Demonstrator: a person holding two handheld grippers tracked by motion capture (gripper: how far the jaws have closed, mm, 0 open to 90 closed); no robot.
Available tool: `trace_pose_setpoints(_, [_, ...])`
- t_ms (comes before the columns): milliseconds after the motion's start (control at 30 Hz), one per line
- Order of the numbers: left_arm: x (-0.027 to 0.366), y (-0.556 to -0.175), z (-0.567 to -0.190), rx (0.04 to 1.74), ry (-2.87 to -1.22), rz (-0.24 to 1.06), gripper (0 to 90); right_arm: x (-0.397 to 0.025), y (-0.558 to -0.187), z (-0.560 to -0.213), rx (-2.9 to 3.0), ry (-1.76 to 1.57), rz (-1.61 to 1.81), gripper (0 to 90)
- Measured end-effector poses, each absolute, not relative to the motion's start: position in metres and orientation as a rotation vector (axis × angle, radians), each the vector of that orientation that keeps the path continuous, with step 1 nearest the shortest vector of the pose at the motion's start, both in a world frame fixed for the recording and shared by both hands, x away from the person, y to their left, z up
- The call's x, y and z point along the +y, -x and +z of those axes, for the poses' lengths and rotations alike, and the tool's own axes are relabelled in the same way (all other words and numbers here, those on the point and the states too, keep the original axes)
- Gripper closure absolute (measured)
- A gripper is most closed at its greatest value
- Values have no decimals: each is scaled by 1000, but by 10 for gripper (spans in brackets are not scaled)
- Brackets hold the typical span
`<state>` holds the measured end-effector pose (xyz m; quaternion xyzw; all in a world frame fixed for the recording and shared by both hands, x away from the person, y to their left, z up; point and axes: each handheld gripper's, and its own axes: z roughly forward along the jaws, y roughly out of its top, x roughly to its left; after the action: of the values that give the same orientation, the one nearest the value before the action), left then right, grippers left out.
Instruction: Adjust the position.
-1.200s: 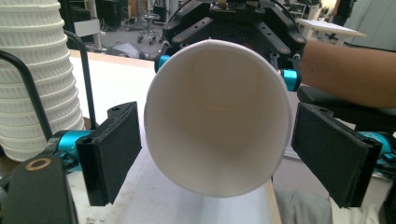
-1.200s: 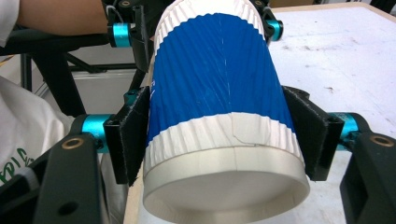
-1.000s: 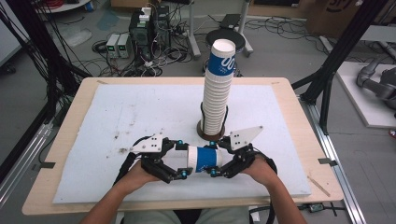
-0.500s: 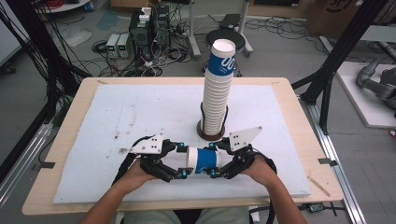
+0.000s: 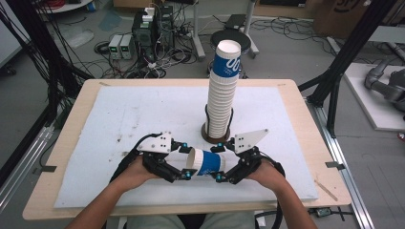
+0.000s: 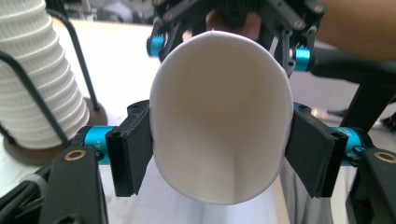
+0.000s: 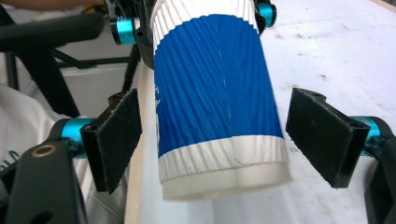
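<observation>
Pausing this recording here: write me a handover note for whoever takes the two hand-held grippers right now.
Left hand-held gripper: shut on the paper cup at its open rim, squeezing the rim oval.
Right hand-held gripper: open, its jaws either side of the cup's base end and not touching it.
The cup lies sideways above the white mat, just in front of the cup stack standing in its holder.
Done: one cup is apart from the stack.
Left: probably grip the base end, then place the cup; where cannot be told.
</observation>
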<state>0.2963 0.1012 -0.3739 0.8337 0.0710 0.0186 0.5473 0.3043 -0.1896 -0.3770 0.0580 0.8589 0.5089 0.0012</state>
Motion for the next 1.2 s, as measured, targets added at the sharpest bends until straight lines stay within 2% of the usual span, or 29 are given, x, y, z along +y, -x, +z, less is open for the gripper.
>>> trace_pose_setpoints(533, [83, -302, -345, 125, -2256, 92, 293, -174, -303, -352, 2748, -65, 1270, 190])
trace_pose_setpoints(1200, [60, -306, -333, 120, -2430, 74, 293, -150, -308, -360, 2830, -27, 1122, 190])
